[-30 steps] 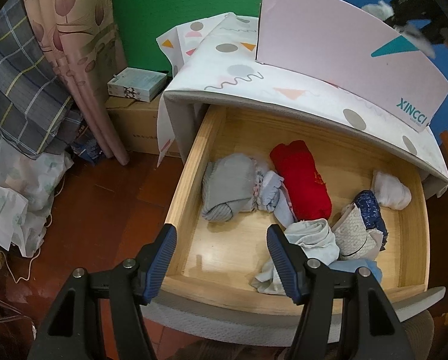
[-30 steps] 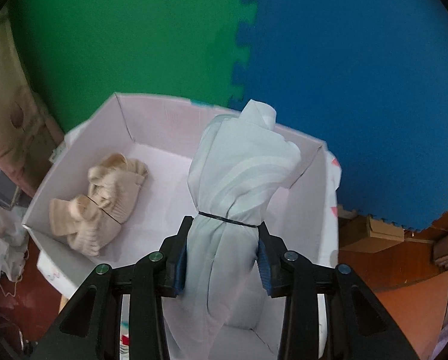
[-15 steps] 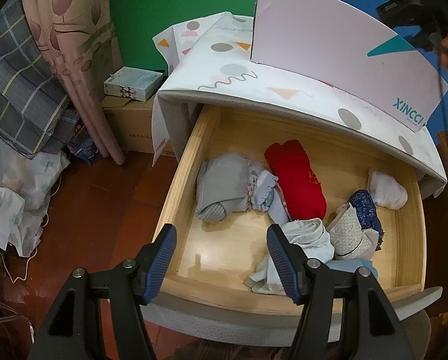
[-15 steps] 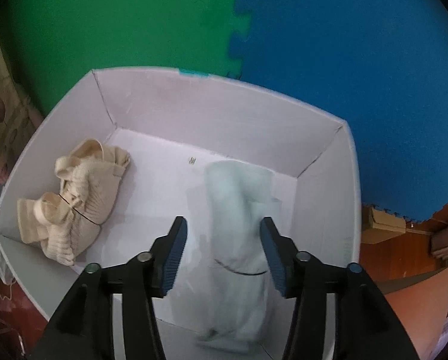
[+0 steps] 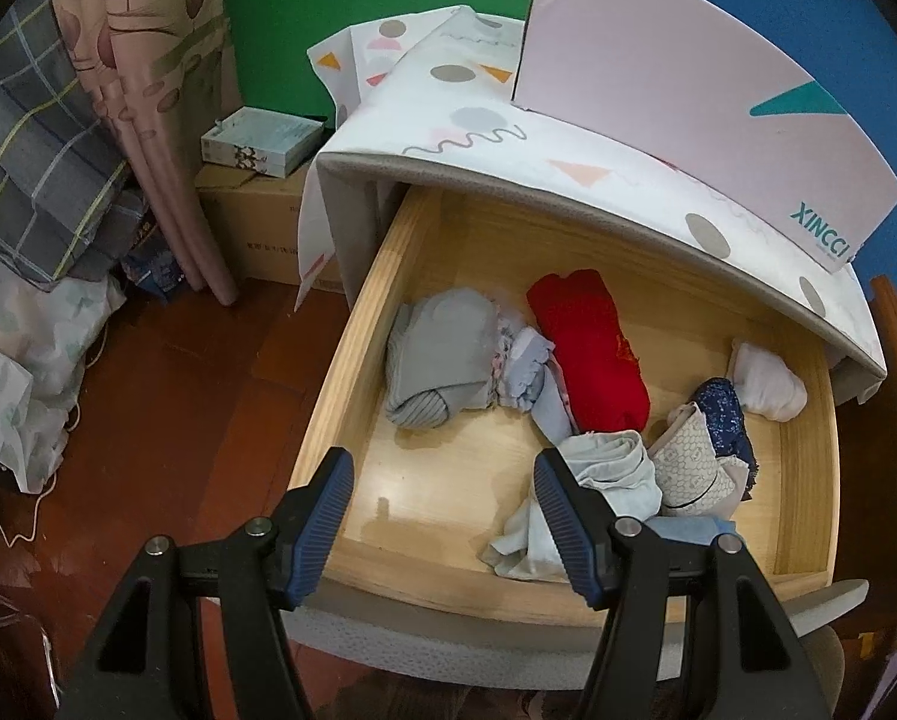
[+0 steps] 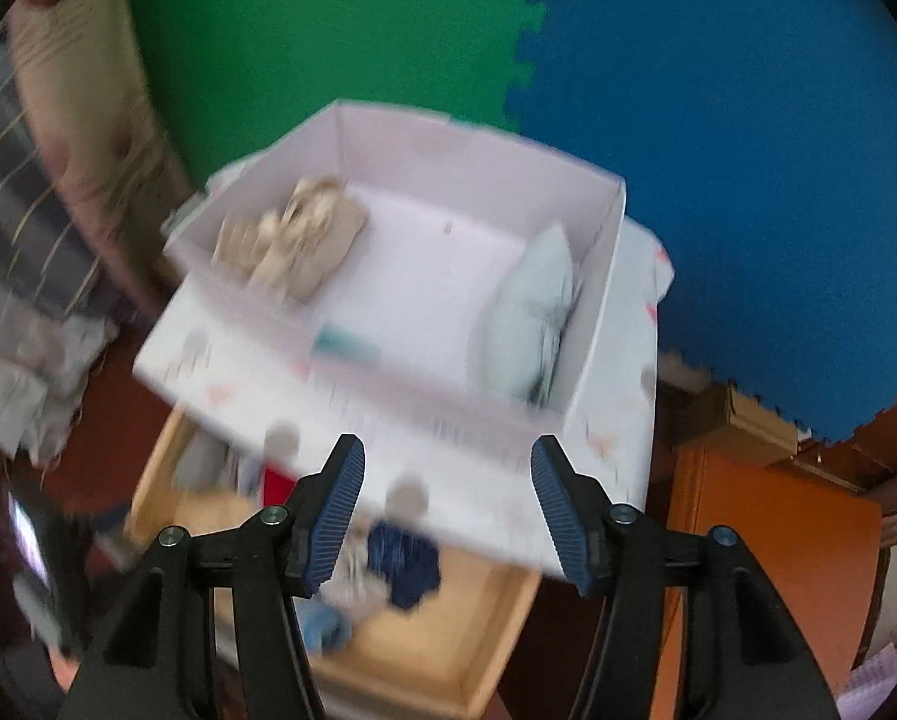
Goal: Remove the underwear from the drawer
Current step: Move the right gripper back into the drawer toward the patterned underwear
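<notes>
The wooden drawer [image 5: 352, 372] stands pulled out, holding several rolled garments: a grey one [image 5: 442, 354], a red one [image 5: 592, 354], a pale bundle [image 5: 604, 474], a navy one [image 5: 724, 414] and a white one [image 5: 766, 384]. My left gripper [image 5: 439, 507] hangs open above the drawer's front, nothing between its fingers. In the blurred right wrist view my right gripper [image 6: 445, 507] is empty and its jaws are opening, above the cabinet's front. Beyond it the white box [image 6: 598, 312] holds a pale blue garment [image 6: 532, 312] against its right wall and a beige garment [image 6: 292, 240] at the left.
The cabinet top carries a patterned cloth [image 5: 484, 138] under the box [image 5: 688, 96]. Left of the cabinet are a cardboard carton [image 5: 250, 222] with a small box [image 5: 262, 138], a curtain [image 5: 148, 90] and piled fabric [image 5: 28, 180]. An orange wooden piece [image 6: 766, 570] stands to the right.
The right gripper let go of the pale blue garment, which now lies in the box, and drew back toward the drawer with jaws wider. The left gripper stayed put.
</notes>
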